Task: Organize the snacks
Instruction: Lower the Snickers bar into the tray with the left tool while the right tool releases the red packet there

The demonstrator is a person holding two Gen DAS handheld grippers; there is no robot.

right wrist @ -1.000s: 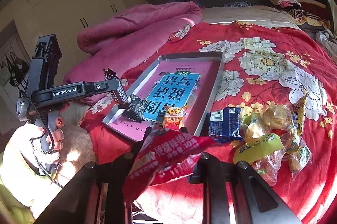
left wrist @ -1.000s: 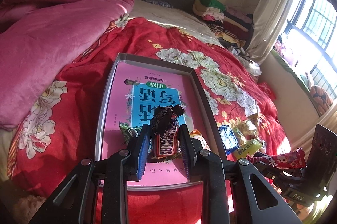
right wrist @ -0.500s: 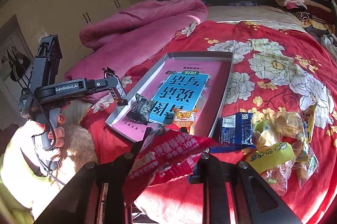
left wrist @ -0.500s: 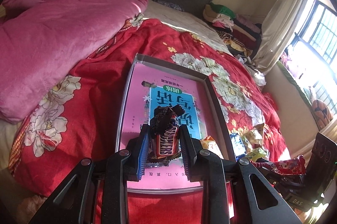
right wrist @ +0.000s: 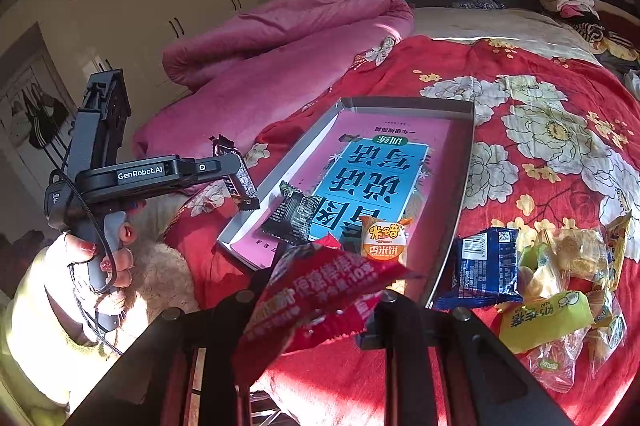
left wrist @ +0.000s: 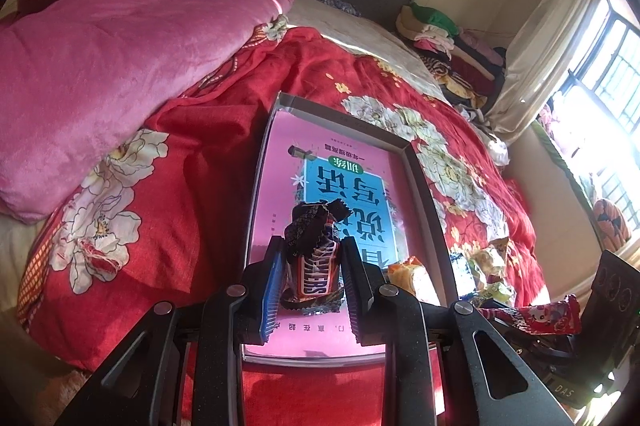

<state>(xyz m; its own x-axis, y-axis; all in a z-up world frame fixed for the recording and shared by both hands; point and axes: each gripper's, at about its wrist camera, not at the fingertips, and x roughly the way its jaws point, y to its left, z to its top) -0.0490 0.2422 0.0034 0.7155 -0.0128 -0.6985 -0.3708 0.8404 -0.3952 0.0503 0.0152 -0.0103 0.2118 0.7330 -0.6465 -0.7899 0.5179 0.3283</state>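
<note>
On the red flowered bedspread lies a grey tray (left wrist: 348, 115) with a pink and blue book in it. My left gripper (left wrist: 314, 254) is shut on a Snickers bar (left wrist: 316, 272), which stands upright above the tray's near end. The right wrist view shows that left gripper (right wrist: 236, 167) out beyond the tray's (right wrist: 466, 185) near left corner, bar (right wrist: 240, 185) in its jaws. My right gripper (right wrist: 320, 296) is shut on a red snack packet (right wrist: 316, 282) that hides its fingertips. A dark packet (right wrist: 294, 214) and an orange rice cracker packet (right wrist: 384, 238) rest in the tray.
Several loose snacks are heaped on the bedspread right of the tray, among them a blue packet (right wrist: 484, 266) and a yellow-green one (right wrist: 544, 318). A bunched pink quilt (left wrist: 120, 45) fills the left. Folded clothes (left wrist: 452, 45) sit by the headboard. A person's hand (right wrist: 96, 258) grips the left handle.
Both grippers have drifted left, so the tray sits further right in both views. The dark packet now shows clear of the Snickers bar. Both grips are unchanged.
</note>
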